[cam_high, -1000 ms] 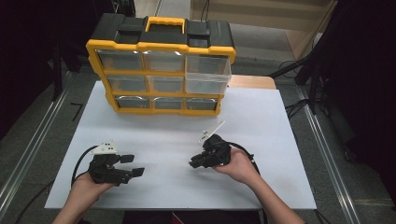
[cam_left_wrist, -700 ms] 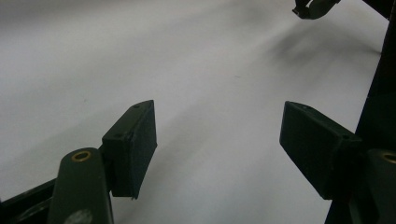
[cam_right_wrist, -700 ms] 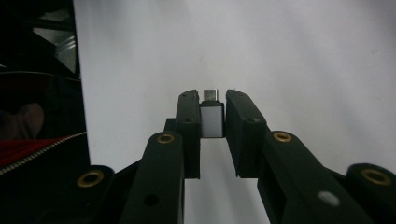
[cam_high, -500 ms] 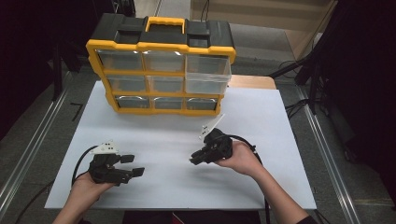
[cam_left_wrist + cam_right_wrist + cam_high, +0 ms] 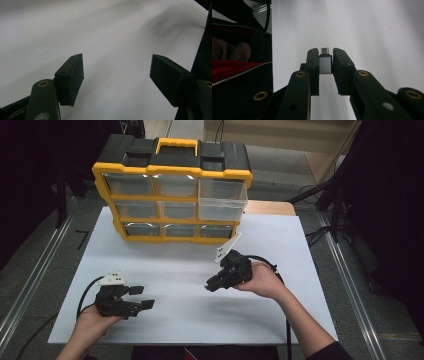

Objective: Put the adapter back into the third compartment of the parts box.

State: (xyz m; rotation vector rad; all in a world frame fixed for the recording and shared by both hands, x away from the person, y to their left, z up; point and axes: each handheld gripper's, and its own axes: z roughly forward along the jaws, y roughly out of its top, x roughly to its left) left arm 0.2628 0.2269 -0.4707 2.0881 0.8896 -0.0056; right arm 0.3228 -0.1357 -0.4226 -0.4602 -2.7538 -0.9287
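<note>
Right gripper (image 5: pixel 214 285) at 3 o'clock on the white table (image 5: pixel 170 265), black jaws squeezed tight on a small silver plug adapter (image 5: pixel 325 63), metal tip poking out past the pads. Left gripper (image 5: pixel 140 297) down at 8 o'clock, jaws wide apart, nothing between. Yellow and black drawer box (image 5: pixel 172 195) up at 12 o'clock, one clear drawer (image 5: pixel 222 202) pulled out a little

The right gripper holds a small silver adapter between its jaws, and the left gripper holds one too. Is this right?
Not quite. The right gripper does clamp the small silver adapter, but the left gripper is open and holds nothing, as the left gripper view shows.
</note>
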